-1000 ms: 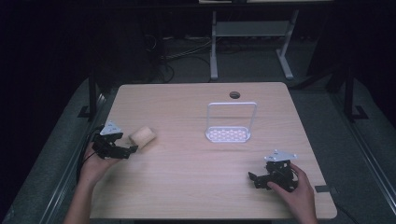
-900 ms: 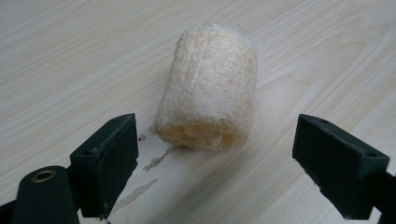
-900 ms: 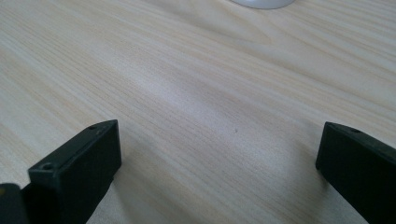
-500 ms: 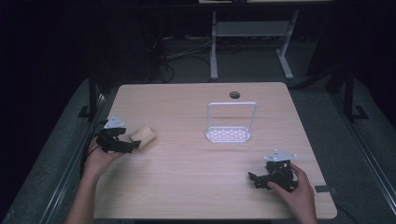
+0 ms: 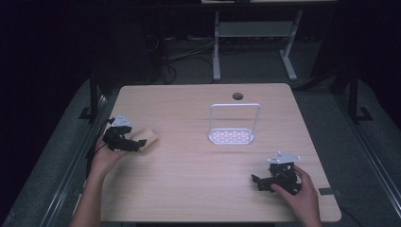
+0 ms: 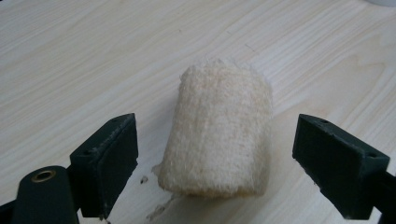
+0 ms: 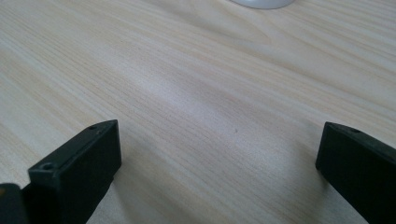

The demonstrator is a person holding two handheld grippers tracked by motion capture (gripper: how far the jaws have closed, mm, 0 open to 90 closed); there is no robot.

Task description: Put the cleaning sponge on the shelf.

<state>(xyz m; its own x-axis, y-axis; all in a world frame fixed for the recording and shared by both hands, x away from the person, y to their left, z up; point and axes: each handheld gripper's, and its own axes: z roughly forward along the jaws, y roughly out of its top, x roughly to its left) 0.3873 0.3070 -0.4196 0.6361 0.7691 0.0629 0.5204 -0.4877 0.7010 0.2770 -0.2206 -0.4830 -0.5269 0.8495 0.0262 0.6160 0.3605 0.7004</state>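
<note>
Closing in: we have the left gripper at the loofah piece, jaws spread wide w/ the piece between them, not pinching yet.
Landmark: the white rack, standing approx mid-table; everything below is placed vs. it.
Loofah piece: pale, rough, roll-shaped chunk lying on its side on the table, well to the left of the rack, near the table's left edge. In the left gripper view the loofah piece sits centred in the gap, clear of both pads.
Left gripper, why so: jaws [no contact either side] straddle the roll across its width, so we judge this is lined up for a side squeeze. Low, near-flat approach suits a thing that lies on the wood.
Left hand: the person's left hand behind the tool, forearm coming in from the table's near-left corner.
Right gripper: right gripper parked on the near-right side of the rack, low over bare wood, jaws wide apart, nothing between them; the right gripper view shows plain tabletop and the rack base far ahead.
Right, why so: we read it as idle, kept clear so the left can work alone.
Next, our guess: close left jaws on the roll, gently – it looks soft & squashy, prob. light, could deform or roll if nudged off-centre.
Rack role: empty now; poss. the drop spot, can't tell.
</note>
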